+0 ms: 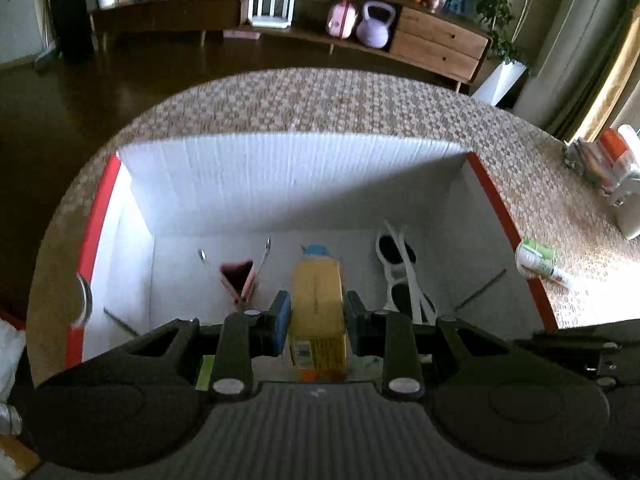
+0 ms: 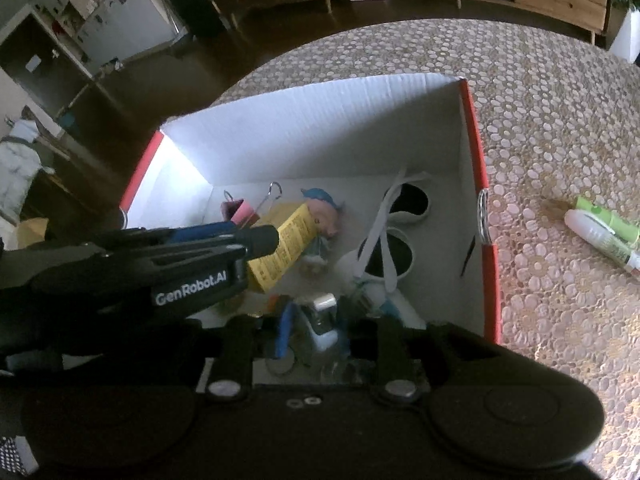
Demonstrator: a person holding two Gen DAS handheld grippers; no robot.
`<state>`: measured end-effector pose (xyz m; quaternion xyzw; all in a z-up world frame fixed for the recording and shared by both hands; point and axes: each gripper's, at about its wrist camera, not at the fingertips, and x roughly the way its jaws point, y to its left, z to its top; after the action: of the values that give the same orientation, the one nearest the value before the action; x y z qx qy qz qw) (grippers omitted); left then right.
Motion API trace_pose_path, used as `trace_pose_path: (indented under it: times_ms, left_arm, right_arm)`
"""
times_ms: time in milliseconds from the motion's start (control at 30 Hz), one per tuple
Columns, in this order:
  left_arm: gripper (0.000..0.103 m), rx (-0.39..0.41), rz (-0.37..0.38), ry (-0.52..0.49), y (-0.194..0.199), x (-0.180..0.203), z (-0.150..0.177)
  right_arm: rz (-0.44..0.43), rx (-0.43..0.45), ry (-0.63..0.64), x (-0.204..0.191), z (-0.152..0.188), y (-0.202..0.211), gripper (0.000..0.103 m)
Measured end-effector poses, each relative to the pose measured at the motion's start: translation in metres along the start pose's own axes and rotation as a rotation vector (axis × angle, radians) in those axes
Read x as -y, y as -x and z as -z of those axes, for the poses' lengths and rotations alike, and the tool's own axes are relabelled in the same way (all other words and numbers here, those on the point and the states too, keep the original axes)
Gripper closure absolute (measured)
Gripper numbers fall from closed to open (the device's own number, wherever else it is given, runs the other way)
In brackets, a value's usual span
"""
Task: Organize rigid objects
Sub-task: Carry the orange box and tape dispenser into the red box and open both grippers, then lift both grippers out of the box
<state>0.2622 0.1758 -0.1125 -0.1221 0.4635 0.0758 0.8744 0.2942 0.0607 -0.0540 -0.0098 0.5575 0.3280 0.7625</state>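
Over the white box (image 1: 280, 176) with red edges, on the patterned tablecloth (image 1: 360, 100): at its left a pink binder clip (image 1: 238, 280) lies on the floor. Next, the left gripper (image 1: 318, 314) is clamped on a yellow carton (image 1: 318, 300), held inside the box. Right of that, white sunglasses (image 1: 400, 276) rest. The right gripper (image 2: 316, 326) reaches into the box around a small clear bottle (image 2: 322, 320); grip or gap, I can't tell. Outside the box, far right, green tubes (image 2: 604, 232) lie on the cloth.

A home living room: wooden sideboard (image 1: 438, 42), kettlebell (image 1: 374, 26), potted plant (image 1: 500, 12).
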Motion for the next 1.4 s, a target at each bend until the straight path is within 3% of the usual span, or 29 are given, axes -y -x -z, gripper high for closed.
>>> trace_pose_path:
  times_ms: [267,800,833,867,933,1200,1400]
  left_arm:
    - [0.074,-0.039,0.023,0.064,-0.003,-0.010,0.008]
    - [0.072,0.010,0.038,0.070,0.038,-0.006,0.011]
    - [0.065,0.015,0.037,0.069,0.042,-0.006,0.012]
    - [0.050,0.024,0.035,0.065,0.047,-0.005,0.012]
    - [0.033,0.056,0.022,0.056,0.058,-0.003,0.013]
    - [0.032,0.115,0.024,0.000,0.094,0.015,0.020]
    - [0.024,0.145,0.052,-0.041,0.113,0.038,0.031]
  right_arm:
    - [-0.002,0.027,0.052,-0.011,0.009,0.019,0.050]
    - [-0.025,0.115,0.103,-0.012,0.029,0.071,0.024]
    - [-0.023,0.123,0.105,-0.012,0.031,0.075,0.021]
    - [-0.024,0.131,0.107,-0.011,0.032,0.079,0.021]
    - [-0.025,0.142,0.107,-0.008,0.036,0.087,0.019]
    - [-0.026,0.215,0.130,0.001,0.055,0.123,0.008]
    - [-0.013,0.251,0.137,0.015,0.070,0.146,0.006]
